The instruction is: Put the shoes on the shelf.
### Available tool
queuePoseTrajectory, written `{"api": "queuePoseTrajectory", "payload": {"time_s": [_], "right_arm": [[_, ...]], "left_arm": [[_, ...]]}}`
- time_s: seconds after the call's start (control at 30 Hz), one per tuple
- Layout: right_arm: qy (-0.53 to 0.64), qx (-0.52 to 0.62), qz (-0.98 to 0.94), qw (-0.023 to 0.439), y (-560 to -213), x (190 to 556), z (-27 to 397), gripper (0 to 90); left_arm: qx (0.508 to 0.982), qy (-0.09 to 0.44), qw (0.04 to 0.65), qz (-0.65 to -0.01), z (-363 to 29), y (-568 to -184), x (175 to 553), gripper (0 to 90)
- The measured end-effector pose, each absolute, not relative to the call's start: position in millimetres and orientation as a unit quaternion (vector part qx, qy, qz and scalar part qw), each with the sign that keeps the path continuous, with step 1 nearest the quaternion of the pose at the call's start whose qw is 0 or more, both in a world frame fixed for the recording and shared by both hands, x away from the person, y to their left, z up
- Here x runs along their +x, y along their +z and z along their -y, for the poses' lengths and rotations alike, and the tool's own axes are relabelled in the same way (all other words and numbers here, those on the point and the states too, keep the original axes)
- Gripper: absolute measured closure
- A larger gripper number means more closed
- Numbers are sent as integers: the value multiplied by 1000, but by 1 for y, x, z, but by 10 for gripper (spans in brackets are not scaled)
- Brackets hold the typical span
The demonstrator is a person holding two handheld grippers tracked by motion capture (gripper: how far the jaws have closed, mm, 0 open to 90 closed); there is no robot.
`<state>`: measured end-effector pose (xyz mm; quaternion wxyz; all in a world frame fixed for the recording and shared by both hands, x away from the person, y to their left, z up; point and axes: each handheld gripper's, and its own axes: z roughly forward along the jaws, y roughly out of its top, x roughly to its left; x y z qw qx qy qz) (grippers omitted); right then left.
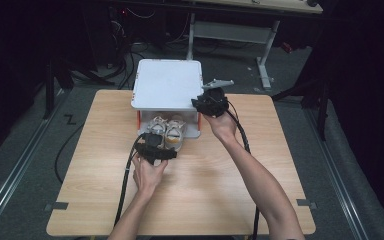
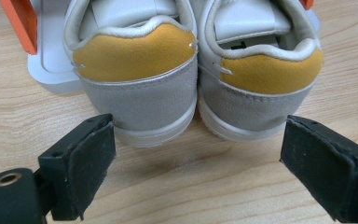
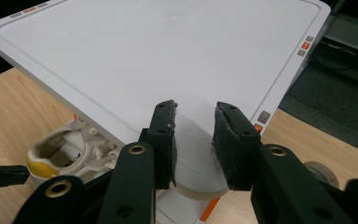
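A pair of white and grey shoes [image 1: 167, 131] with yellow heel patches lies in an open white box [image 1: 194, 133], heels toward me. In the left gripper view the two heels [image 2: 137, 88] [image 2: 261, 88] stand side by side on the wood. My left gripper [image 2: 198, 137] is open wide just behind them, touching neither. In the high view the left gripper [image 1: 161, 144] sits at the heels. My right gripper [image 3: 193, 126] is shut on the front right corner of the white lid [image 3: 168, 56], which stands raised over the shoes. In the high view the right gripper [image 1: 207, 102] is at that corner of the lid [image 1: 167, 82].
The box stands at the far middle of a wooden table [image 1: 205, 190], with orange clasps [image 2: 21, 23] on its base [image 2: 51, 70]. Bare wood lies on both sides and in front. Cables trail from both grippers over the near edge. Desk legs and dark floor lie beyond.
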<state>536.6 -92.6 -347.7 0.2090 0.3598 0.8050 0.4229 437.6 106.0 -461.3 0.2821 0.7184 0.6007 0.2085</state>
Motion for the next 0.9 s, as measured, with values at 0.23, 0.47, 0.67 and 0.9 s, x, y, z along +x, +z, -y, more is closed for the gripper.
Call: {"api": "queuePoseTrajectory", "payload": {"time_s": [0.23, 0.47, 0.67, 0.9], "right_arm": [[423, 361, -805, 209, -348, 536, 92, 691], [420, 361, -806, 207, -347, 536, 92, 704], [420, 361, -807, 202, -347, 537, 92, 705], [420, 361, -808, 201, -347, 537, 92, 706]], "left_arm": [[720, 202, 275, -604, -100, -460, 447, 99], [713, 202, 274, -613, -99, -457, 460, 103], [712, 210, 270, -614, -96, -456, 472, 116], [706, 222, 272, -615, -94, -455, 483, 142]]}}
